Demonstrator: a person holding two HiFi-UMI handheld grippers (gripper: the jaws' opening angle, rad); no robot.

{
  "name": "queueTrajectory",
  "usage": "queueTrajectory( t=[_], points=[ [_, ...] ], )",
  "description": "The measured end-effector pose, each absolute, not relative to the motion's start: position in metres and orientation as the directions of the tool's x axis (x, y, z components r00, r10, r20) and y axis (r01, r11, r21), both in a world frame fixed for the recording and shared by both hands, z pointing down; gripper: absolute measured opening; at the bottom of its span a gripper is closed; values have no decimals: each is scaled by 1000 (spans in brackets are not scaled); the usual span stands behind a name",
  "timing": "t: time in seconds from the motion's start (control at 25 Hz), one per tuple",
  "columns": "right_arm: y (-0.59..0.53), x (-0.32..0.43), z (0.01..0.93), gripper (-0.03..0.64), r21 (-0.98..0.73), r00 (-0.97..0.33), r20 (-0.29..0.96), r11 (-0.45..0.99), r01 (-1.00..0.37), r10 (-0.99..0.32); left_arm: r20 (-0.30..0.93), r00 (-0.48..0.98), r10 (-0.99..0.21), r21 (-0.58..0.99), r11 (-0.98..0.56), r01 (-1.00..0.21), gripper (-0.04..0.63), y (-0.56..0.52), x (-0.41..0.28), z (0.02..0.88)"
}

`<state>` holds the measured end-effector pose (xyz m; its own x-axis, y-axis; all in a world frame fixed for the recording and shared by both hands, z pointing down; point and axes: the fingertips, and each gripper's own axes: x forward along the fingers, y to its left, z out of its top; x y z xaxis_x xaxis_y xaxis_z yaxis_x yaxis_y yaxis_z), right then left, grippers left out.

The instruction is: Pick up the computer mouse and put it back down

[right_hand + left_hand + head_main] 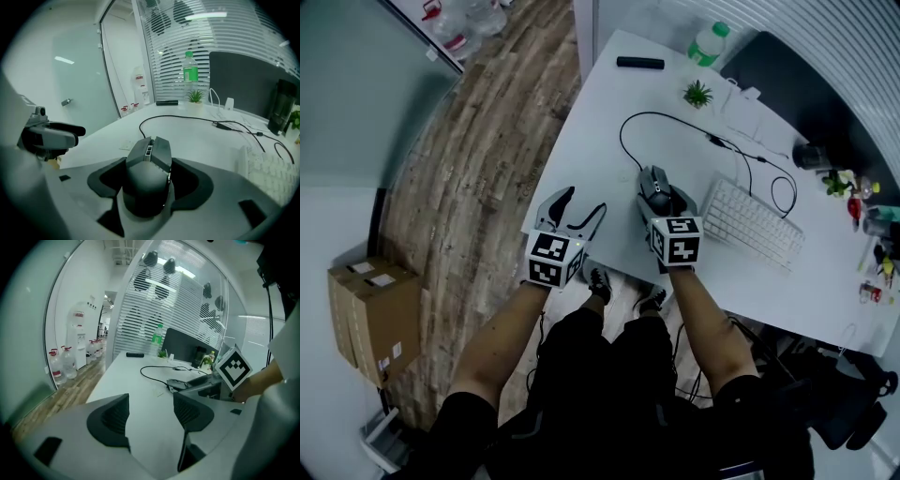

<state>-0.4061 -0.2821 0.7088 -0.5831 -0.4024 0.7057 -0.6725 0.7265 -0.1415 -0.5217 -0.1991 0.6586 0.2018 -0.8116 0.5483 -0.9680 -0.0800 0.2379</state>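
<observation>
One computer mouse (655, 185), one white keyboard (755, 225), one green-capped bottle (709, 44), one small potted plant (697, 94) and two grippers show on or over the white desk (609, 112). The right gripper (149, 182) stands wide and pinches the dark mouse by its sides, at the centre of the head view, left of the keyboard. The left gripper (150, 416), lower left of it, is spread with only bare desk between its pads. The bottle's green label is too small to read.
</observation>
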Motion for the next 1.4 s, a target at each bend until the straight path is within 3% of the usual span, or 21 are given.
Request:
queueTrajectory(
  t=[0.6,0.72,1.16,1.4],
  points=[
    [-284,-410,714,302,-124,-566,719,726,-677,-405,574,152,-804,228,-21,-973,310,-199,-522,666],
    [-282,-407,706,364,-97,-558,730,747,-657,-396,554,150,-819,216,-32,-976,310,-201,-522,647],
    [-282,-377,592,337,-143,-661,617,765,-628,-427,444,150,-884,157,-88,-984,310,-222,-499,541],
    [-300,-335,523,322,-100,-674,536,754,-649,-509,380,189,-905,149,-141,-979,310,-239,-468,484]
  ],
)
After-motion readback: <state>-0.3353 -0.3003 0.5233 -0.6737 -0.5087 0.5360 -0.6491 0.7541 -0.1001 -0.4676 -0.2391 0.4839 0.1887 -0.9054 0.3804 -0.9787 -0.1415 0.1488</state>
